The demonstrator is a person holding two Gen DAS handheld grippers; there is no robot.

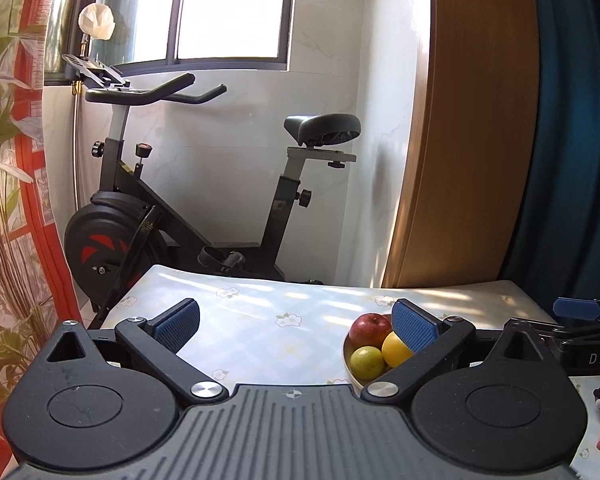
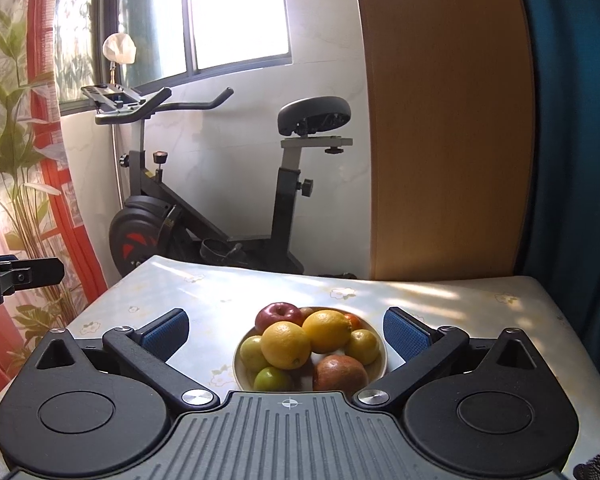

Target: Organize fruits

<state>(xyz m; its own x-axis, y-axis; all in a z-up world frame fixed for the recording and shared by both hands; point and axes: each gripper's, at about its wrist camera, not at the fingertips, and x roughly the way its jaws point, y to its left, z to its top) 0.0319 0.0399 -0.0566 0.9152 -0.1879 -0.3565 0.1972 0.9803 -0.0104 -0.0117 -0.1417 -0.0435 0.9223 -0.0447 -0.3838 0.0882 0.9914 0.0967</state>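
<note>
Left wrist view: I see my left gripper (image 1: 296,326) with its blue pads spread wide and nothing between them, hovering above a table (image 1: 260,320) covered in a pale floral cloth. A plate (image 1: 350,368) of fruit sits low and right, half hidden behind the right-hand pad; a red apple (image 1: 369,328), an orange (image 1: 396,349) and a green citrus (image 1: 367,362) show. My other tool pokes in at the far right edge. Right wrist view: my right gripper (image 2: 286,334) is likewise wide apart and empty, aimed straight over the plate, where the fruit is heaped: two oranges on top, a red apple (image 2: 278,314) at the back, a brownish fruit (image 2: 340,372) and a green one (image 2: 272,378) in front. I judge the pile to be the risk: nudging one round fruit could send others rolling off the shallow plate and across the smooth cloth, perhaps over the table edge. Both tools reaching in together could also collide. Beyond the table stands an exercise bike (image 2: 220,184) against a white wall, under a bright window (image 2: 236,16), with a leafy red-trimmed curtain on the left and a wooden panel on the right.
</note>
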